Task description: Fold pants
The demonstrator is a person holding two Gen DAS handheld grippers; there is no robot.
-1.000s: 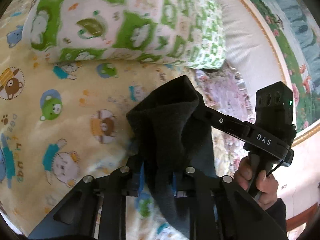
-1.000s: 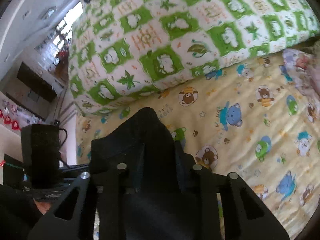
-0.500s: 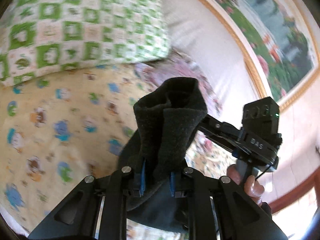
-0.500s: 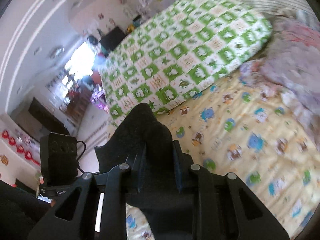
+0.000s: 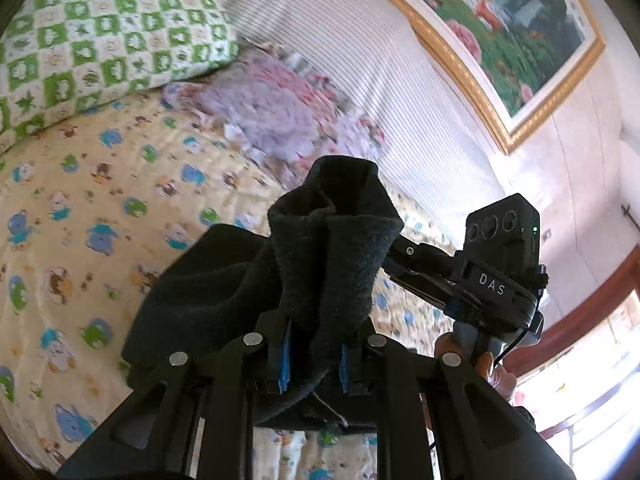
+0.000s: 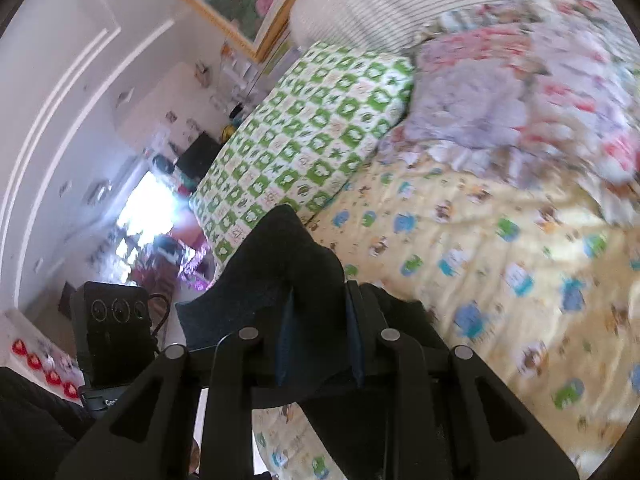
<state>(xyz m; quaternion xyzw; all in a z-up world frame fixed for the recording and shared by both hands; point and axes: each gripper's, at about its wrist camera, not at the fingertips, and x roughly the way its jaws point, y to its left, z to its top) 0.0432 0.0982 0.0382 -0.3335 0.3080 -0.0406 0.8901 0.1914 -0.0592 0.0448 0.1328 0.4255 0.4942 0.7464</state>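
Observation:
The dark fleece pants (image 5: 328, 256) are lifted above the bed. My left gripper (image 5: 314, 354) is shut on a bunched edge of the pants, which sticks up between the blue pads. My right gripper (image 6: 318, 344) is shut on another edge of the pants (image 6: 280, 268), and the cloth hangs down below it. The right gripper also shows in the left wrist view (image 5: 472, 280), just to the right of the cloth. The left gripper's camera block shows in the right wrist view (image 6: 116, 320) at lower left. The lower part of the pants is hidden behind the gripper bodies.
The bed has a yellow cartoon-bear sheet (image 5: 80, 200). A green checked pillow (image 5: 92, 36) lies at its head, a pink-purple floral blanket (image 6: 520, 80) beside it. A striped headboard (image 5: 380, 72) and a gold-framed painting (image 5: 500, 20) stand behind.
Both grippers have risen and tilted upward with the pants. The view has swung from the sheet and pillow to the headboard, painting and room.

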